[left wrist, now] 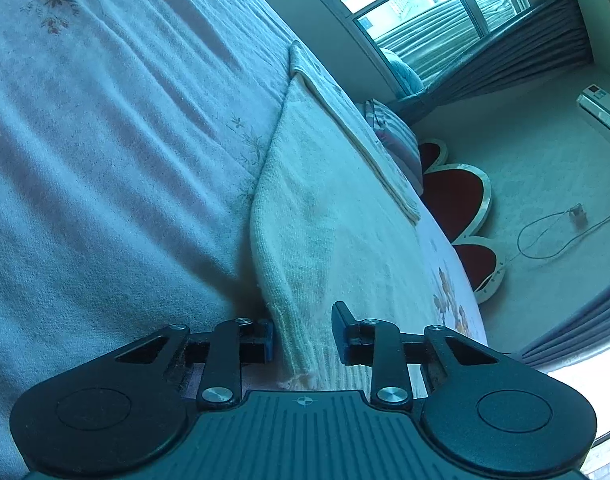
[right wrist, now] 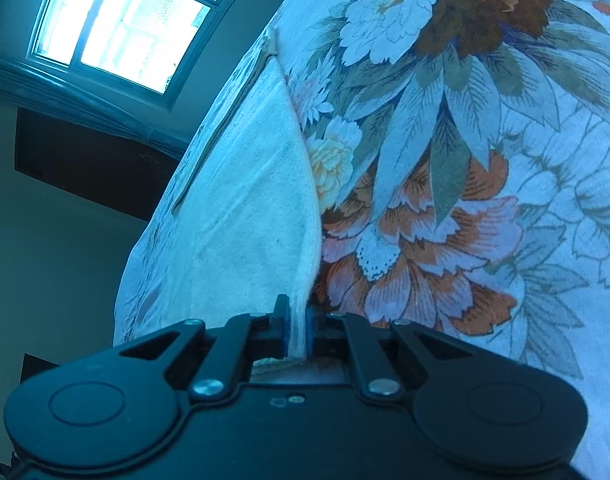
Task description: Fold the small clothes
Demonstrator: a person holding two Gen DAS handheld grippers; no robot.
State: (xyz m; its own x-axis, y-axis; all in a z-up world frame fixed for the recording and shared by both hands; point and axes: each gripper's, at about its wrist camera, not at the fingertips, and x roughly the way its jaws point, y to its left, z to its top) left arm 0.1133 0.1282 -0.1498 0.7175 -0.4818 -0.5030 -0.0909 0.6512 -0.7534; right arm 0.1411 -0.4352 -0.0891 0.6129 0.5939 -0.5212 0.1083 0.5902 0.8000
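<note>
A small cream knitted garment (left wrist: pixel 329 200) is being held stretched above a bed (left wrist: pixel 105 140) covered with a pale, lightly flowered sheet. In the left wrist view the left gripper (left wrist: pixel 303 336) is being kept with its jaws spread — the hem of the garment is lying between them, touching the left finger (left wrist: pixel 265 340) while the right one is standing apart from the cloth. The garment is running away from the gripper as a long, narrow band toward the far edge of the bed, with one long edge turned over on itself.

In the right wrist view the right gripper (right wrist: pixel 297 332) is being kept closed on an edge of the same garment (right wrist: pixel 245 208) — the blue pads (right wrist: pixel 311 332) are pressed against a thin fold of cloth. The garment is rising from the jaws as a pale, curved sheet, and a bedspread (right wrist: pixel 465 160) printed with large orange and white flowers is seen just beside it.

A window (left wrist: pixel 421 0) with grey curtains (left wrist: pixel 505 52) is being shown beyond the bed, along with a red-and-white scalloped headboard (left wrist: pixel 457 196).
</note>
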